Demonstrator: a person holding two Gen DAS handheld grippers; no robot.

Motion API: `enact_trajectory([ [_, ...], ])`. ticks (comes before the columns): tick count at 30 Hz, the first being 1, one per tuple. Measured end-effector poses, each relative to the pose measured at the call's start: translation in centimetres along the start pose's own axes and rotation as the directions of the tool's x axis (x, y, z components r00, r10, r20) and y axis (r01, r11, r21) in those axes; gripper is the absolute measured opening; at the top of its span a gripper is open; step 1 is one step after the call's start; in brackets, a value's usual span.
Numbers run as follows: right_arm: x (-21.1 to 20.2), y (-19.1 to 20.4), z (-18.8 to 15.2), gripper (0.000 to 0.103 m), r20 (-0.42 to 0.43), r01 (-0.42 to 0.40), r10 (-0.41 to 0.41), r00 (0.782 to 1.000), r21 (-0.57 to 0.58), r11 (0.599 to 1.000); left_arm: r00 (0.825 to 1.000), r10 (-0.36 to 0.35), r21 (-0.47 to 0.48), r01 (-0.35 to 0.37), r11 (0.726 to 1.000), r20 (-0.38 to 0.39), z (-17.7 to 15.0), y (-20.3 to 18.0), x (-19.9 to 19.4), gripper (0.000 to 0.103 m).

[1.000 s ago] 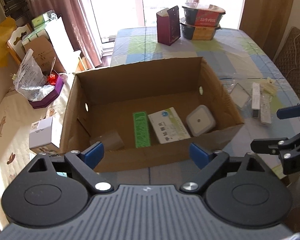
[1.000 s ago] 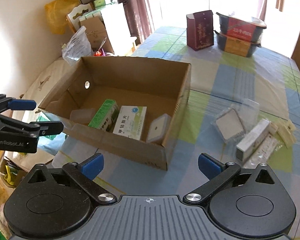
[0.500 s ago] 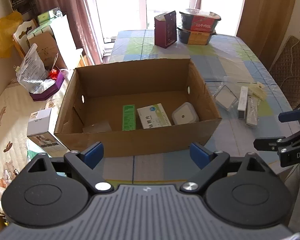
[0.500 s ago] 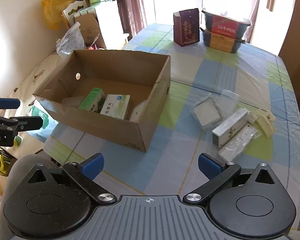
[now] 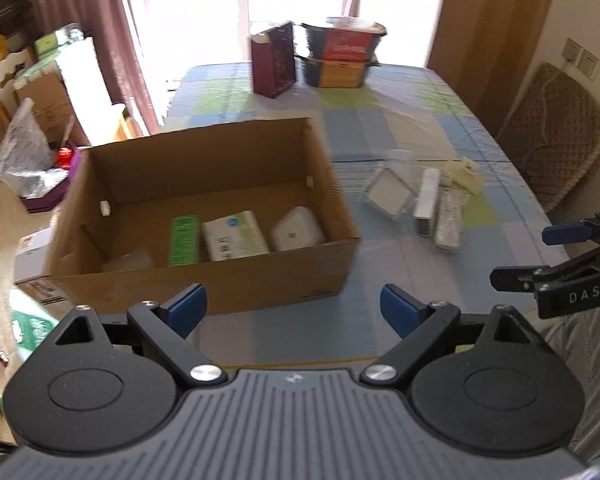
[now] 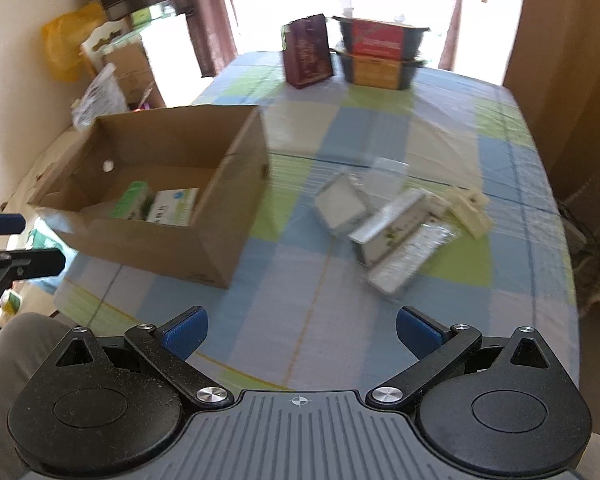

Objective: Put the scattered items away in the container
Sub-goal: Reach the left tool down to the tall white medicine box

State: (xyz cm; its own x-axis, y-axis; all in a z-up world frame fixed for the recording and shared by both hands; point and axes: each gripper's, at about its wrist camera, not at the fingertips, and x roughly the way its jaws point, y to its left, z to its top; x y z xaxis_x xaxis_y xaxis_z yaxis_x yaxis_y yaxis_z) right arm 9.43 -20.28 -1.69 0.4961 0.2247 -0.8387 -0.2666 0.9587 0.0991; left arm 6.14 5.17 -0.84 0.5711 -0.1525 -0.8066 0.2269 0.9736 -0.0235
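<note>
I hold both grippers back from the table, over its near edge. The left gripper [image 5: 294, 310] has its jaws spread wide with nothing between them, and the right gripper [image 6: 300, 334] is the same, released and empty.

The cardboard box [image 5: 204, 280] stands on the left part of the checked tablecloth [image 6: 300, 280]. Inside it lie a green carton [image 5: 185, 240], a white medicine box [image 5: 236, 236], a white square case [image 5: 298, 234] and a pale translucent thing in the near left corner that I cannot identify. To the right of the box, well apart from it, a small cluster lies on the cloth: a clear square case [image 6: 340, 206], a long white carton [image 6: 388, 226], a flat silver packet [image 6: 412, 258] just beside the carton, and some cream-coloured pieces [image 6: 468, 208].

I judge the job partly done, since these things are outside the box. For a good pick I would bring the right gripper down on the long white carton across its narrow width (the packet touches it, so the fingers must not catch both).

About writing: only "DAS" on the right gripper's body is readable in the left wrist view. The labels on the cartons are too blurred.
</note>
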Motion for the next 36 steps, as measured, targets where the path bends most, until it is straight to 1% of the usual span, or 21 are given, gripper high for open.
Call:
enact_trajectory([
  [7,-1.0,-4.3,-1.0,0.103,0.002,0.05,-0.05,0.999,0.082,0.995,0.997,-0.072,0.064,0.074,0.995,-0.023,0.3,-4.1,2.7,0.091],
  [11,-0.9,-6.5,-1.4,0.103,-0.012,0.072,-0.071,0.997,0.132,0.989,0.993,-0.111,0.102,0.114,0.988,-0.038,0.7,-6.0,4.2,0.09],
  [15,-0.5,-8.7,-1.8,0.103,-0.034,0.086,-0.081,0.996,0.189,0.978,0.988,-0.142,0.157,0.149,0.976,-0.06,1.5,-8.0,5.8,0.086],
  [20,0.6,-11.4,-2.0,0.103,-0.058,0.11,-0.099,0.993,0.24,0.965,0.983,-0.163,0.206,0.177,0.963,-0.083,3.3,-10.1,8.2,0.085],
  [25,2.2,-14.4,-1.7,0.103,-0.071,0.136,-0.122,0.99,0.271,0.953,0.978,-0.175,0.274,0.201,0.941,-0.116,5.8,-12.4,11.9,0.085],
  [29,3.7,-17.1,-1.0,0.103,-0.066,0.149,-0.136,0.989,0.31,0.939,0.973,-0.183,0.326,0.221,0.919,-0.143,7.7,-14.3,14.9,0.078],
  [34,5.7,-19.8,0.0,0.103,-0.053,0.158,-0.149,0.987,0.344,0.925,0.965,-0.191,0.389,0.247,0.887,-0.177,10.2,-16.6,18.7,0.078],
  [36,6.3,-20.7,0.2,0.103,-0.054,0.159,-0.149,0.987,0.361,0.919,0.961,-0.198,0.413,0.261,0.872,-0.191,11.0,-17.4,20.4,0.072],
])
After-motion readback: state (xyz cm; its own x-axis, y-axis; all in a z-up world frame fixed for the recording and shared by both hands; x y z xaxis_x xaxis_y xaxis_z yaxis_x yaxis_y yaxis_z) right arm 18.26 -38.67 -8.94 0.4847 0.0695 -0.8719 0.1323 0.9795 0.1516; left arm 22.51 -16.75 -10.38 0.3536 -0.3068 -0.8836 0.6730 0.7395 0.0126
